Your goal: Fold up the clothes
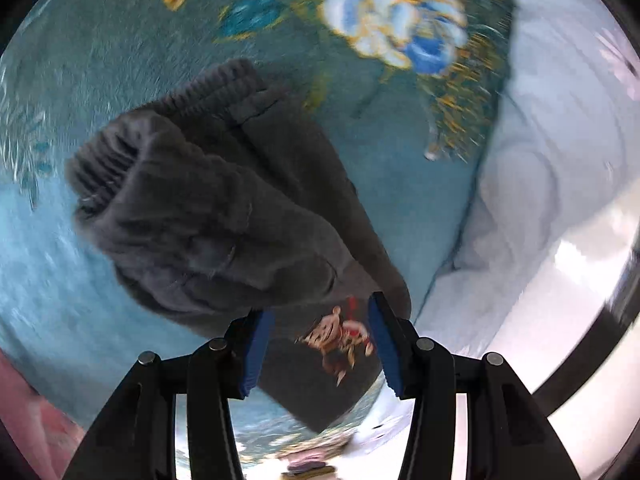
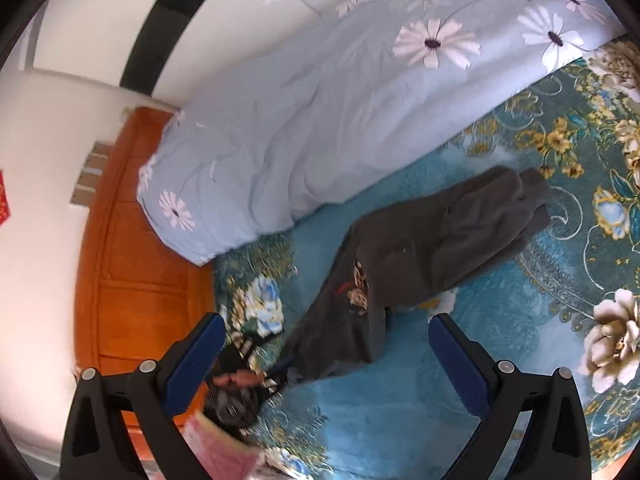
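Note:
A dark grey sweatshirt (image 1: 224,208) with ribbed cuffs and a cartoon print lies partly folded on a teal floral bedspread (image 1: 80,248). My left gripper (image 1: 320,344) is open just above the garment's near edge, over the print, holding nothing. In the right wrist view the same sweatshirt (image 2: 432,236) lies stretched out on the bedspread (image 2: 380,412), sleeves folded over the body. My right gripper (image 2: 326,350) is wide open, raised above the garment's lower end, and empty. The left gripper (image 2: 248,384) shows there at the garment's near end.
A rolled light-blue quilt (image 2: 304,120) with white daisies lies along the bed beside the garment. An orange wooden headboard (image 2: 132,264) and white wall stand at the left. A pink sleeve (image 2: 224,448) shows at the bottom.

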`<state>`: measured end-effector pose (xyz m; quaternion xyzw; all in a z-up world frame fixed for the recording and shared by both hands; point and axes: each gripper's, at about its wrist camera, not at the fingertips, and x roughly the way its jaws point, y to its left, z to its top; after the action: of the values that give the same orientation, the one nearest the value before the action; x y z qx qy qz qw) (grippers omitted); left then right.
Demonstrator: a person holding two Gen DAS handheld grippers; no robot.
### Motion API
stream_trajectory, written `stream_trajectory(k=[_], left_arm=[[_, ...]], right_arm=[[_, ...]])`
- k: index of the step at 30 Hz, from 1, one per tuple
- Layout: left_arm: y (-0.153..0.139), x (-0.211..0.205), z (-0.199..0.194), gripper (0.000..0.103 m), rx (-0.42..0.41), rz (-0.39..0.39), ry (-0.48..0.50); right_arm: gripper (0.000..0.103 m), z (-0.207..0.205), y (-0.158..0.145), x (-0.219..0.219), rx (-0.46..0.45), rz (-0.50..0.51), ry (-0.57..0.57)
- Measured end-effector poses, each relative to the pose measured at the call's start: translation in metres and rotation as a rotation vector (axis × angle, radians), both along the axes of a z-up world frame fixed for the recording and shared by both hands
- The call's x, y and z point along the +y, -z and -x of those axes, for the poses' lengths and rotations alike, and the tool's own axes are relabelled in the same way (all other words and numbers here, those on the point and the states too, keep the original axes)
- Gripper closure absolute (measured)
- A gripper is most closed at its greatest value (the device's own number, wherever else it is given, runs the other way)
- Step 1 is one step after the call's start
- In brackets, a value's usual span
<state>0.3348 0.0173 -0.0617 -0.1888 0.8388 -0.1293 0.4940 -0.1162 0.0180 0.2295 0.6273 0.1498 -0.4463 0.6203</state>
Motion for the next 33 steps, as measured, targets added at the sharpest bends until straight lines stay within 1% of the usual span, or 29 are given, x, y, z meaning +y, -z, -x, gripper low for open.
stream_trajectory(k=[1, 2, 5, 7, 9, 10, 11, 12, 15, 16, 17, 18, 19, 20, 22, 25, 27, 28, 29, 31, 32, 33], left_arm=[[0.006, 0.0, -0.001, 0.053, 0.022, -0.022, -0.027], [0.014, 0.003, -0.001, 0.053, 0.058, -0.052, -0.082], [0.028, 0.012, 0.0, 0.053, 0.143, -0.044, -0.226], [0.028, 0.013, -0.002, 0.053, 0.164, -0.037, -0.27], [0.023, 0.008, -0.006, 0.048, 0.149, -0.035, -0.278], [0.021, 0.005, -0.008, 0.042, 0.14, -0.04, -0.275], [0.021, 0.002, -0.009, 0.04, 0.143, -0.059, -0.286], [0.022, 0.0, -0.01, 0.04, 0.147, -0.079, -0.297], [0.027, -0.002, -0.01, 0.041, 0.146, -0.214, -0.264], [0.028, -0.001, -0.009, 0.051, 0.145, -0.24, -0.26], [0.03, 0.001, -0.008, 0.066, 0.142, -0.255, -0.253], [0.032, 0.003, -0.006, 0.071, 0.139, -0.269, -0.245], [0.034, 0.005, -0.004, 0.086, 0.135, -0.283, -0.237], [0.035, 0.009, -0.001, 0.094, 0.127, -0.294, -0.216], [0.032, 0.013, 0.002, 0.095, 0.093, -0.274, -0.179], [0.018, 0.018, 0.009, 0.096, 0.003, -0.175, -0.028], [0.006, 0.029, 0.019, 0.096, -0.07, -0.123, 0.141], [0.002, 0.035, 0.022, 0.096, -0.098, -0.114, 0.205], [-0.003, 0.046, 0.029, 0.096, -0.14, -0.101, 0.31], [-0.005, 0.067, 0.037, 0.096, -0.178, -0.101, 0.422], [-0.002, 0.083, 0.04, 0.096, -0.182, -0.116, 0.462], [0.002, 0.094, 0.04, 0.096, -0.18, -0.133, 0.474]], right_arm=[[0.0, -0.004, 0.004, -0.002, 0.005, -0.011, -0.015], [0.0, -0.008, 0.008, -0.003, 0.005, -0.02, -0.031], [0.0, -0.02, 0.017, -0.005, 0.017, -0.035, -0.084], [0.0, -0.029, 0.021, -0.004, 0.047, -0.04, -0.127], [0.0, -0.036, 0.027, -0.002, 0.07, -0.051, -0.164], [0.0, -0.038, 0.03, -0.001, 0.072, -0.059, -0.171], [0.0, -0.039, 0.034, 0.0, 0.07, -0.069, -0.174], [0.0, -0.04, 0.039, 0.002, 0.069, -0.081, -0.175], [0.0, -0.041, 0.05, 0.007, 0.066, -0.113, -0.179], [0.0, -0.041, 0.052, 0.008, 0.067, -0.118, -0.184], [0.0, -0.041, 0.053, 0.009, 0.069, -0.123, -0.188], [0.0, -0.041, 0.054, 0.009, 0.071, -0.127, -0.191], [0.0, -0.04, 0.054, 0.008, 0.073, -0.129, -0.189], [0.0, -0.038, 0.055, 0.007, 0.073, -0.131, -0.183], [0.0, -0.034, 0.057, 0.004, 0.066, -0.135, -0.161], [0.0, -0.03, 0.063, 0.0, 0.057, -0.145, -0.134], [0.0, -0.028, 0.07, -0.002, 0.074, -0.161, -0.127], [0.0, -0.027, 0.074, -0.004, 0.076, -0.172, -0.124], [0.0, -0.025, 0.079, -0.006, 0.079, -0.184, -0.119], [0.0, -0.02, 0.091, -0.011, 0.083, -0.215, -0.101], [0.0, -0.017, 0.099, -0.015, 0.082, -0.235, -0.082], [0.0, -0.014, 0.109, -0.02, 0.08, -0.255, -0.052]])
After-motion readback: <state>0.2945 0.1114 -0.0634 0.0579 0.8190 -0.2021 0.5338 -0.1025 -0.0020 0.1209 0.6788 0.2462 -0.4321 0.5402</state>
